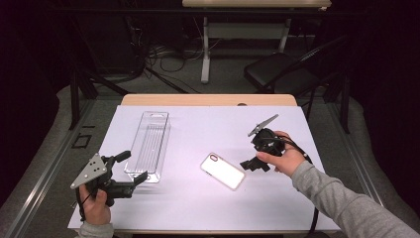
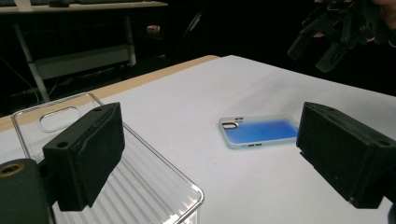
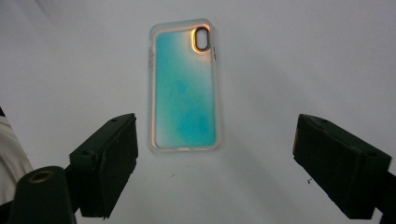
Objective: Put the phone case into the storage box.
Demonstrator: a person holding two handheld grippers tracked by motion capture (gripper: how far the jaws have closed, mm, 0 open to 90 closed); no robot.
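Phone case (image 3: pixel 184 86): I see it flat mid-table, translucent rim, blue-teal back (camera cutout at one corner).
Right gripper (image 1: pixel 253 164): jaws apart above it, empty.
Left gripper (image 1: pixel 134 168): agape, near clear tray (image 1: pixel 148 144).

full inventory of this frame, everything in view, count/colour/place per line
phone case: 1, pale translucent rim with a blue-looking back, flat on the white cover right of centre, camera cutout toward the far left
clear plastic tray: 1, transparent and ribbed, lying lengthwise on the left half
table: 1, wooden edge with a white cover over the top
folding chair: 1, black, on the floor behind the table at right
second table: 1, light top, far background
cables: several, dark, on the floor behind the table
left gripper: 1, black with a grey plate, near the tray's near end, jaws open and holding nothing
right gripper: 1, black, just right of the phone case, jaws open and holding nothing
hands: 2, grey sleeves, one on each gripper
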